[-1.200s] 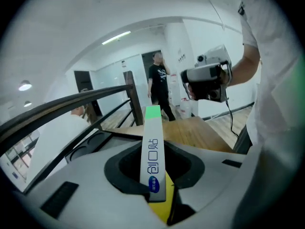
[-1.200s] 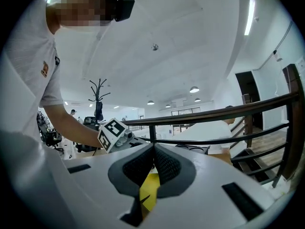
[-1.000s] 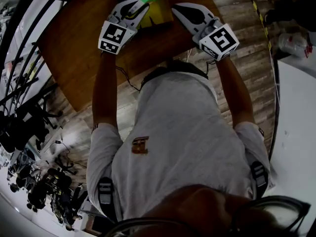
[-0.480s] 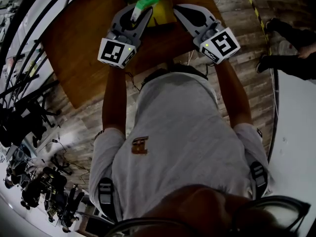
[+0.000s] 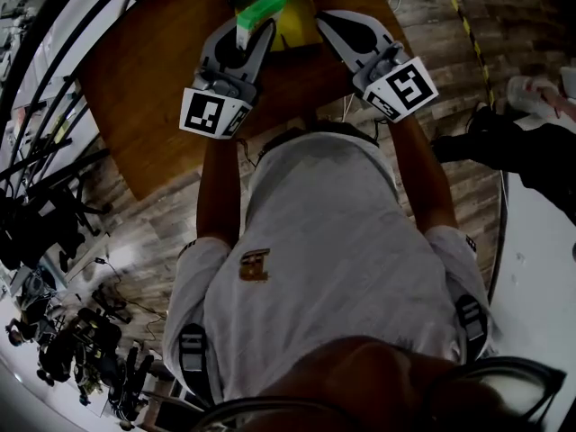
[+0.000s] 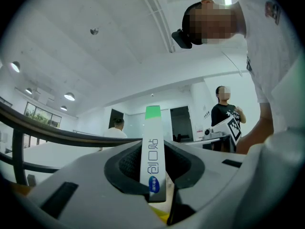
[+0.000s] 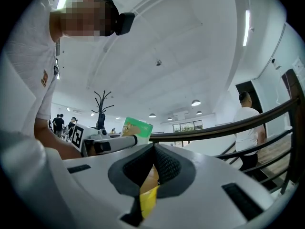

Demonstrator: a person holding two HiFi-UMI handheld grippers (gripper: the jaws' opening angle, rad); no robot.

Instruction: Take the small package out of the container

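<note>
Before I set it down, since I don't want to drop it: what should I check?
1. Grip of left gripper on small package: ok.
2. Package centred between the pads: ok.
3. Package's lower end free of yellow container: ok.
4. Hold of right gripper on that container: cannot tell; its jaws are together.
5. Bare table beside the left gripper: ok.

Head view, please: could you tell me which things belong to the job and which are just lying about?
Job: small package in the left gripper; yellow container gripped by the right gripper.
Lying about: wooden table; dark gear on the floor.
</note>
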